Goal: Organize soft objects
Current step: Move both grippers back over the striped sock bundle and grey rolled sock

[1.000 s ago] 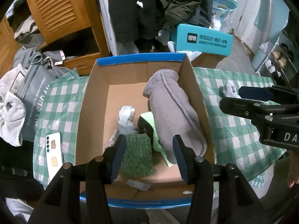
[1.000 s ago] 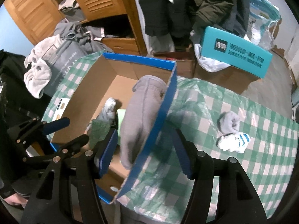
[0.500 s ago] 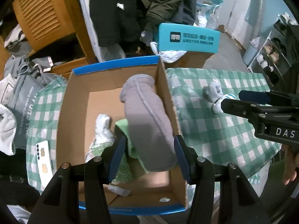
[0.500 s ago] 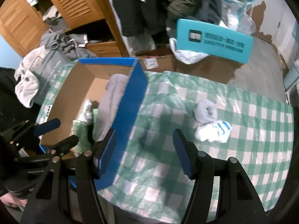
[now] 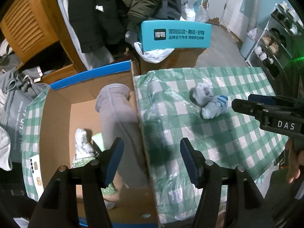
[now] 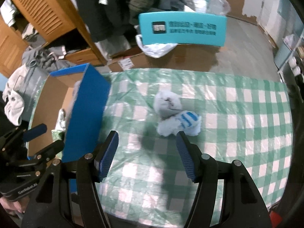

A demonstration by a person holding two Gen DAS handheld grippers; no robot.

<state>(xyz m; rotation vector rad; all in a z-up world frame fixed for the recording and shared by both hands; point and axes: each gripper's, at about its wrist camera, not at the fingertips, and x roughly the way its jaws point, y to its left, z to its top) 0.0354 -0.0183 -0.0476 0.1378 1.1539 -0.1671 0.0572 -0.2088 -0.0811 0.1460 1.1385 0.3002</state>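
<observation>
Found two balled socks on the bench, touching each other, one pale grey, one white with blue stripes. Lay on the green-checked cover, well apart from the box. Right tongs poised just short of the socks, spread wide, gripping nothing. Left tongs likewise spread wide and empty, straddling the box's right wall. Noted inside the box: a long grey sock along that wall, a white sock and green items beside it. Phone flat on the bench, left of the box. Teal carton beyond the bench's far edge. Clothing heaped at far left.
</observation>
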